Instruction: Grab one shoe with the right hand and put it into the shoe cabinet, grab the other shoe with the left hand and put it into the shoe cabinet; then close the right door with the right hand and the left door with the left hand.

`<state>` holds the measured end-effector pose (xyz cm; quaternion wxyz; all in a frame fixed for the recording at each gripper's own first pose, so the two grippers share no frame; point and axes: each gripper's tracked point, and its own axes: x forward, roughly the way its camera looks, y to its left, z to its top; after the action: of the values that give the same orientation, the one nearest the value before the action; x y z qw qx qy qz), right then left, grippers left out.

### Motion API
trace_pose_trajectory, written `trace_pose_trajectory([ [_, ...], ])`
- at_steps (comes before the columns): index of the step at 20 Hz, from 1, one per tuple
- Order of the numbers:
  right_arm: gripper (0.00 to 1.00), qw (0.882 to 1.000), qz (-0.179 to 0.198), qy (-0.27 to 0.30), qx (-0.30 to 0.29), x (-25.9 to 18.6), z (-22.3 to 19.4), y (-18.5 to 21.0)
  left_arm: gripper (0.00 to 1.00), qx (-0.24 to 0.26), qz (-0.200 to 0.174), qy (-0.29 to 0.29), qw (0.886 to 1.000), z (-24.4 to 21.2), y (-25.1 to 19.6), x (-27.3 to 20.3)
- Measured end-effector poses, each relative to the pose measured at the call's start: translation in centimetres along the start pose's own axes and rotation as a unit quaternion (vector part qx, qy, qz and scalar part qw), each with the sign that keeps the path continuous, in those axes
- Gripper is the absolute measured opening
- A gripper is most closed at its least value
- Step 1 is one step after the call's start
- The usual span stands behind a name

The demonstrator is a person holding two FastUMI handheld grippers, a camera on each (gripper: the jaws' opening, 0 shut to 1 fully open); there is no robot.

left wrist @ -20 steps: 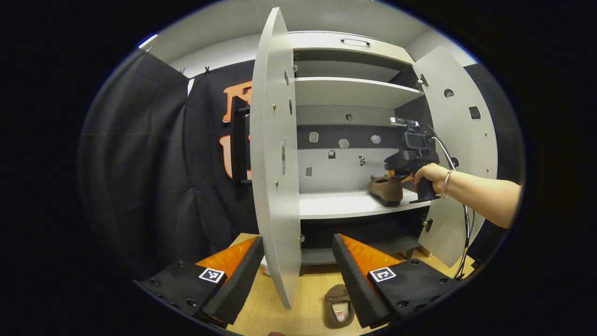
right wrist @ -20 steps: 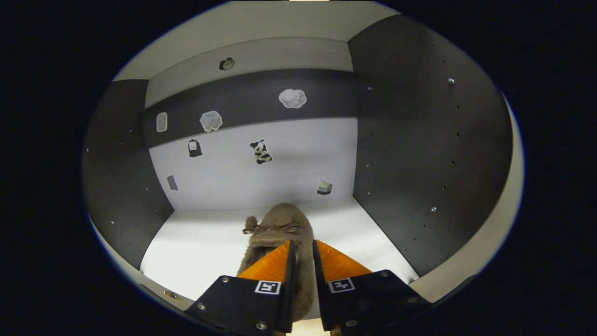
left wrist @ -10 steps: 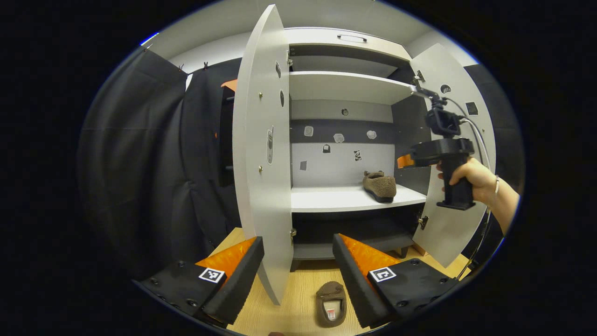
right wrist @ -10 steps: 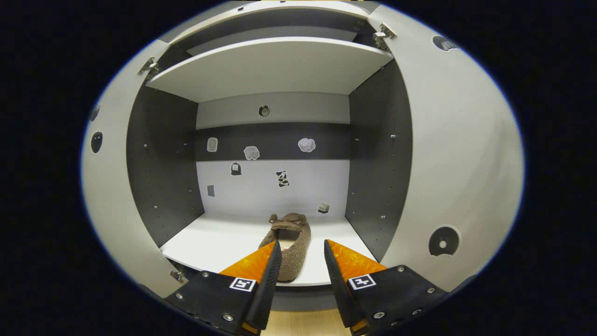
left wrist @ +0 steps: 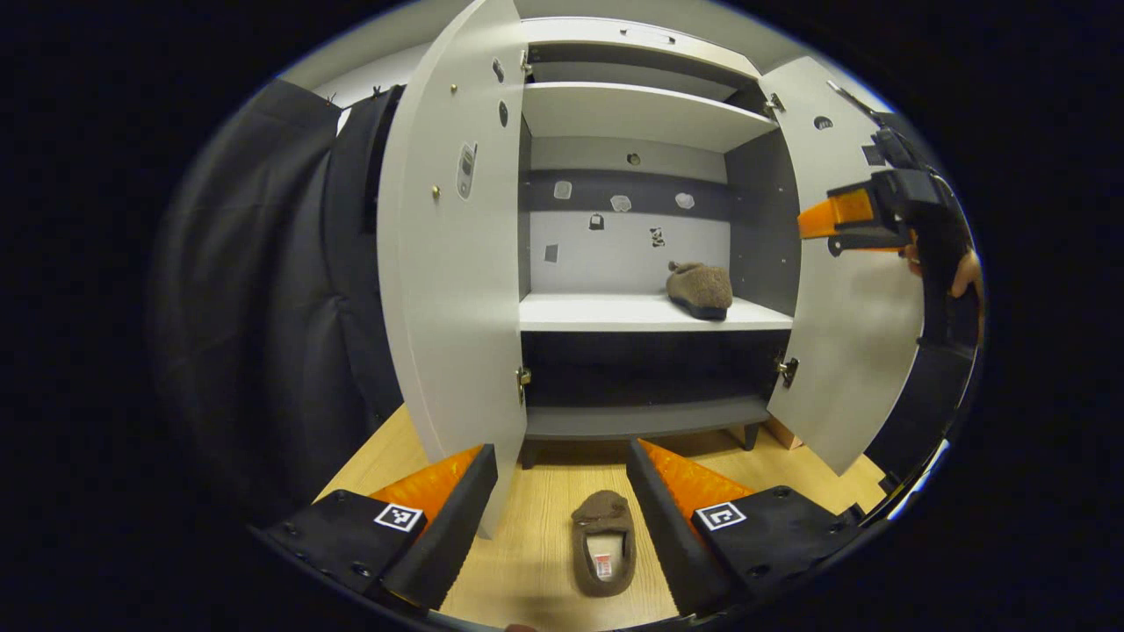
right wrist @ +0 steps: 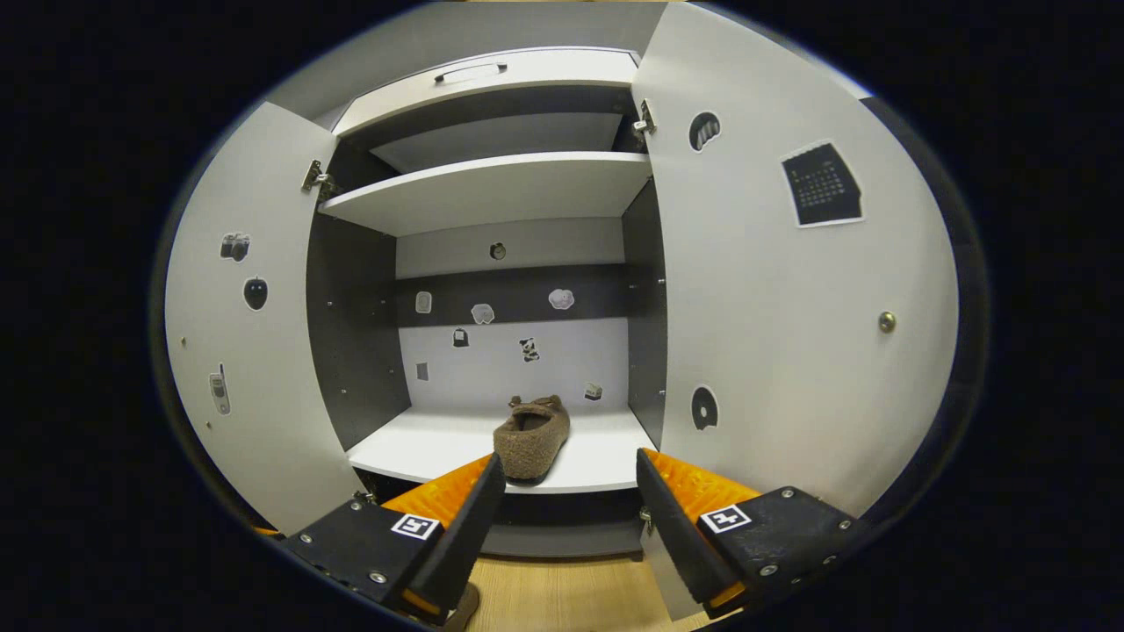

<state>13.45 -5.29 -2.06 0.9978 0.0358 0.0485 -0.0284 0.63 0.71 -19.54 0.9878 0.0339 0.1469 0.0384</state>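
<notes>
One brown fuzzy shoe [left wrist: 698, 288] rests on the white middle shelf [left wrist: 615, 312] of the shoe cabinet, towards its right side; it also appears as the shoe [right wrist: 531, 434] in the right gripper view. The other brown shoe [left wrist: 603, 540] lies on the wooden floor in front of the cabinet, between my left gripper's fingers in the image but well below them. My left gripper [left wrist: 562, 518] is open and holds nothing. My right gripper [right wrist: 566, 518] is open too, outside the cabinet and back from the shelved shoe. In the left gripper view the right gripper [left wrist: 865, 215] hangs by the right door.
Both cabinet doors stand wide open: the left door [left wrist: 457, 263] close to my left gripper, the right door [left wrist: 843, 333] beside the hand. Above is an upper shelf [left wrist: 632, 110], below a dark lower shelf [left wrist: 641, 417]. Black cloth hangs at the left.
My right gripper opened, let go of the shoe on the shelf and drew back out of the cabinet. The left gripper view has pulled back and tipped down towards the floor shoe.
</notes>
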Motion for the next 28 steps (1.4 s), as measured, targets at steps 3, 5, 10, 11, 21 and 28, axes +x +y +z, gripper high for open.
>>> trace_pose_trajectory([
  [3,0.92,1.000,-0.011,-0.007,-0.017,-1.9,-0.4,-1.3,0.97,0.003,-0.012,0.047,0.999,-4.9,-0.7,2.2],
  [5,0.92,1.000,-0.011,-0.006,-0.019,-3.0,-0.6,-1.7,0.97,0.001,-0.014,0.087,0.996,-8.4,-0.8,3.5],
  [10,0.92,1.000,-0.010,-0.002,-0.017,-5.0,-0.5,-2.7,0.98,0.001,-0.015,0.167,0.986,-15.2,-0.8,6.5],
  [11,0.92,1.000,-0.010,-0.003,-0.017,-5.3,-0.4,-2.9,0.98,0.003,-0.017,0.185,0.983,-16.3,-0.8,6.9],
  [21,0.92,1.000,-0.006,0.003,0.000,-6.5,-0.6,-3.7,0.80,-0.040,-0.011,0.287,0.957,-22.6,-0.3,8.9],
  [28,0.92,1.000,0.003,0.011,0.009,-6.9,-1.0,-3.5,0.09,-0.034,-0.025,0.324,0.945,-19.8,-2.4,10.6],
])
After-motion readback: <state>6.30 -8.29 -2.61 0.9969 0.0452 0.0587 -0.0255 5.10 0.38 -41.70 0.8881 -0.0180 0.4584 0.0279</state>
